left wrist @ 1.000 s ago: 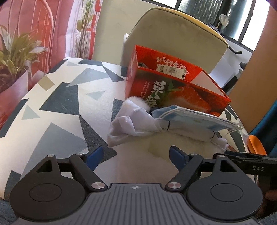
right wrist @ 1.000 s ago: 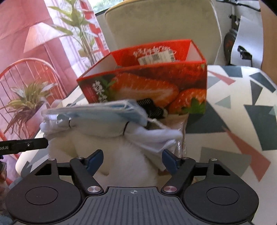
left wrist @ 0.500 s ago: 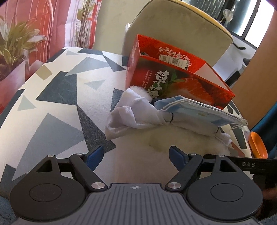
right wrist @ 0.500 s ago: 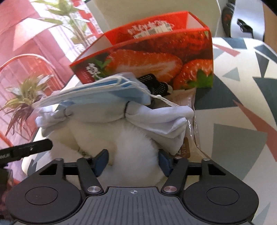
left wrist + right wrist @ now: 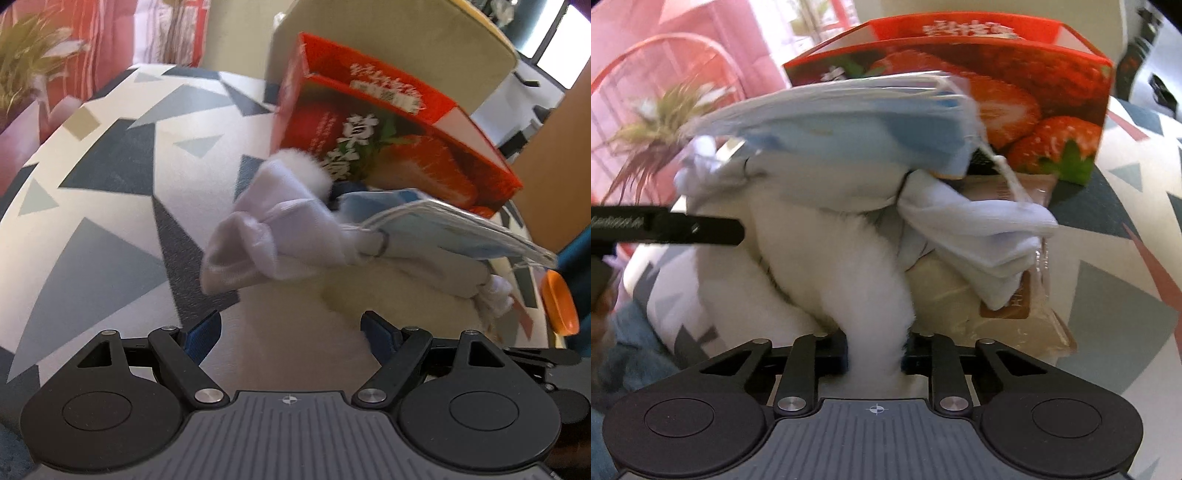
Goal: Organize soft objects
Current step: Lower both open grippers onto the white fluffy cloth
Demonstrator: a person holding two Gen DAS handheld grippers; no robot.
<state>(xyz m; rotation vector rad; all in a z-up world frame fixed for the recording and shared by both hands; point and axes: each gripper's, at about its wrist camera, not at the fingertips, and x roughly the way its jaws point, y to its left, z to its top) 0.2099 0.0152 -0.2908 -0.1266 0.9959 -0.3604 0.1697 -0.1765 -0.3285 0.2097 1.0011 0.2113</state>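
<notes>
- Far left, off the counter's edge, there's a potted plant against a reddish backdrop. The right wrist camera picks it up too, pretty blurry.
- The counter itself has a white top with grey and dark blue triangles all over it.
- Left gripper: its blue-tipped fingers are spread wide with the white fluffy thing sitting between them. Can't really tell if the tips actually touch the fluff, but nothing is being squeezed.
- On top of the fluffy thing lies a white cloth bundle tied off with a dark band, its loose end flopping toward the counter's left side.
- A stack of light blue face masks rests on that bundle, with an ear loop dangling off the right end.
- Right behind the pile, toward the far edge of the counter, stands the open-topped red strawberry box. The pile is right up against its front.
- Right gripper: fingers are pinched in tight on a tuft of the same white fluffy thing, so that one definitely has a grip.
- In the right wrist view a brownish plastic-wrapped packet lies on the counter just right of the pile, partly under the cloth.
- Far right, past the counter's edge, is something small and orange. No idea what it is.
</notes>
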